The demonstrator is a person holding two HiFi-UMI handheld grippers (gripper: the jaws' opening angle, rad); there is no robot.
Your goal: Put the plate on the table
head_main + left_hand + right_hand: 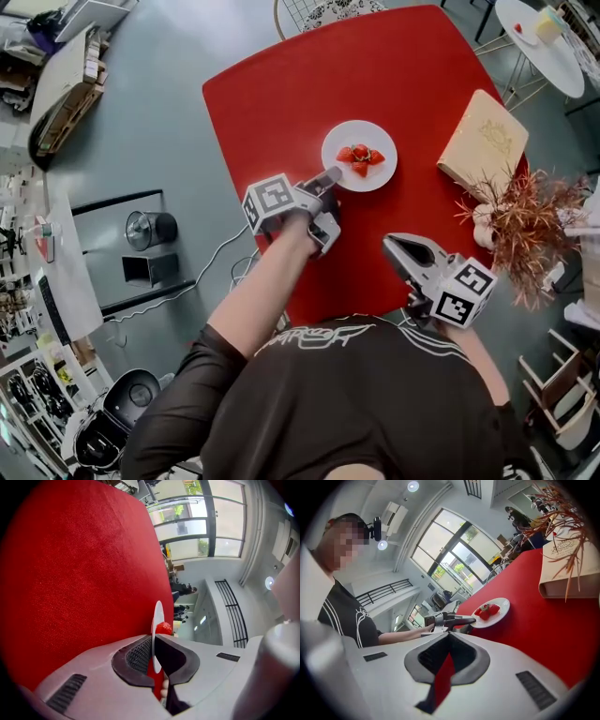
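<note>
A small white plate [343,173] with cut strawberries [360,157] sits level at the middle of the red table [281,103]. I cannot tell whether it touches the cloth. My left gripper [330,175] is shut on the plate's near-left rim. In the left gripper view the plate [158,613] shows edge-on between the pads, a strawberry [164,629] just beyond them. My right gripper [392,246] hovers over the table's near right edge, shut and holding nothing. In the right gripper view, the plate [500,614] and the left gripper [466,619] lie ahead of it.
A beige book-like box [483,141] lies on the table's right side. A dried reddish plant [525,225] in a white vase stands at the right edge. A small white round table [544,37] is beyond the far right corner.
</note>
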